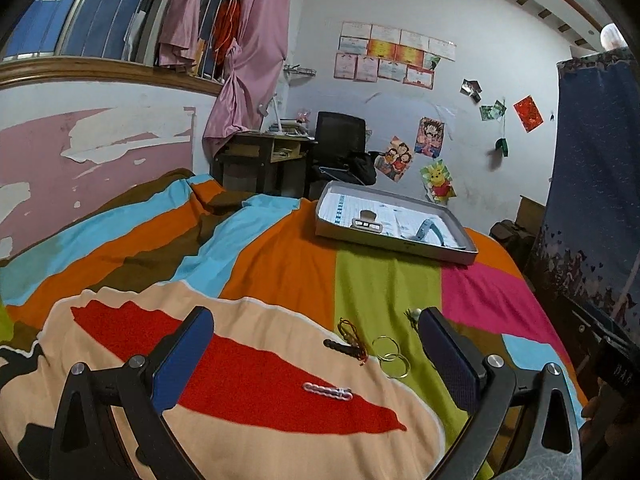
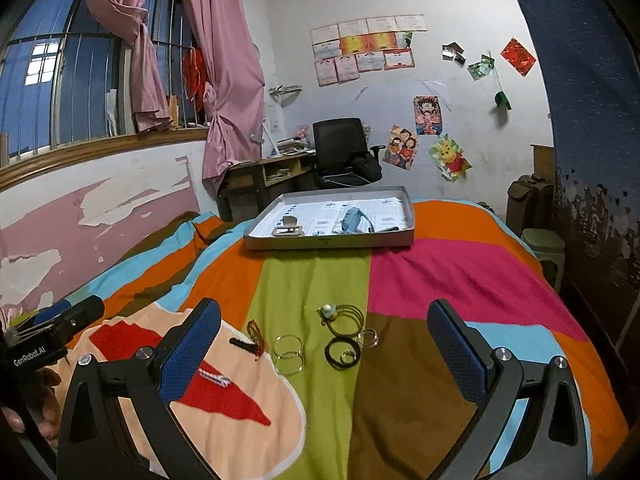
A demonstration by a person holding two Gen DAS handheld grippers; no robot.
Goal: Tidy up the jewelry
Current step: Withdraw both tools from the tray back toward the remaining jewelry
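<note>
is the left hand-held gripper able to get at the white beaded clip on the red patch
Probably yes: the left hand-held gripper is open, and the white beaded clip lies alone on the bedspread between its fingers, nothing covering it.

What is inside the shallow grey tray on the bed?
The shallow grey tray holds printed paper lining, a light blue band and a beige clasp-like piece. Anything beneath the paper is hidden.

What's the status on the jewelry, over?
Left gripper and right gripper open, empty. Jewelry loose on bedspread; tray beyond. Nothing blocking.
</note>
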